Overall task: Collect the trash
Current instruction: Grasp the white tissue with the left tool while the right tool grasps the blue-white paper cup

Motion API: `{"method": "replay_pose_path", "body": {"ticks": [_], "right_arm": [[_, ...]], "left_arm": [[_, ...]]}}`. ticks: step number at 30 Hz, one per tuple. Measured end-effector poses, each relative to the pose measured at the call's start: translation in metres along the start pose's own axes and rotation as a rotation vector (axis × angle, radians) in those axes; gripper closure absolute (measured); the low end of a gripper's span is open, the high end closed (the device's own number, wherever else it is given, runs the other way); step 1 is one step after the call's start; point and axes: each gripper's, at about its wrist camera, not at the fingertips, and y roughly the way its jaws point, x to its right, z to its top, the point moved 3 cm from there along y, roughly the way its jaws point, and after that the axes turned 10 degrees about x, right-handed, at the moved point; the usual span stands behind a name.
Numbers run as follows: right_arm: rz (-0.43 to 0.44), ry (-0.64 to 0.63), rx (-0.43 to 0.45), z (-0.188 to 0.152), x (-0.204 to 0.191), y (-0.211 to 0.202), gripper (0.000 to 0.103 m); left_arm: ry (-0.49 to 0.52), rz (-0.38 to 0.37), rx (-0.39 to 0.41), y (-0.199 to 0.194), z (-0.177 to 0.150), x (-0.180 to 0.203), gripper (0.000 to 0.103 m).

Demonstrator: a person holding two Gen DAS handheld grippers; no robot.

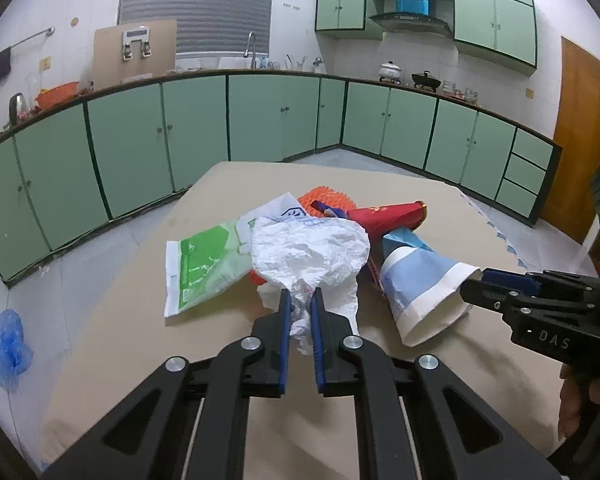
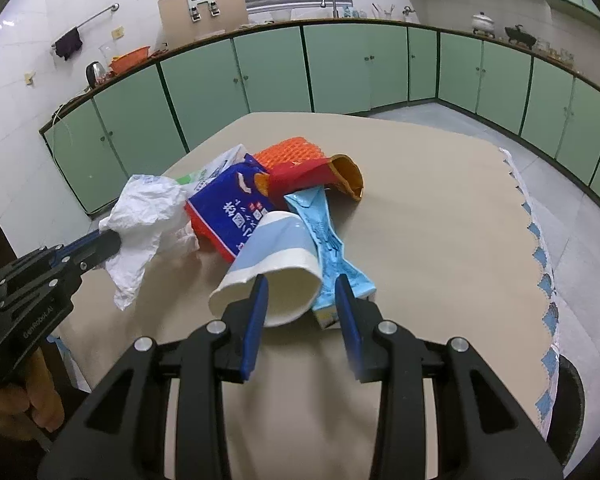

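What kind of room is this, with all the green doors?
It looks like a home kitchen. Green cabinets run along the walls, a tap stands over the counter, and a pot sits under a range hood.

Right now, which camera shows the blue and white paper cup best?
The right wrist view. The paper cup lies on its side there, its open mouth facing the camera, with the open right claw around its rim. The left wrist view shows only the cup's side, with the right claw at its mouth.
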Motion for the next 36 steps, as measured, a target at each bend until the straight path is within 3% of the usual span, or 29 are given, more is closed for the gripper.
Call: {"method": "replay_pose_path", "body": {"ticks": [7, 9, 11, 26, 36], "right_arm": [[0.003, -0.037, -0.002, 0.003, -0.001, 0.011, 0.072], [0.002, -0.052, 0.0, 0.005, -0.003, 0.011, 0.095], [0.012, -0.055, 0.009, 0.006, -0.004, 0.007, 0.1], [0.042, 0.017, 0.069, 0.012, 0.001, -0.071, 0.101], [-0.01, 0.067, 0.108, 0.007, 0.029, -0.125, 0.101]], "left_arm": [[-0.013, -0.001, -0.012, 0.002, -0.002, -0.001, 0.093], [-0.011, -0.003, -0.014, 0.002, -0.002, -0.002, 0.093], [-0.011, -0.002, -0.018, 0.001, -0.001, -0.001, 0.093], [-0.014, 0.004, 0.032, -0.045, 0.012, 0.007, 0.093], [0.022, -0.067, 0.056, -0.073, 0.021, 0.043, 0.093]]}}
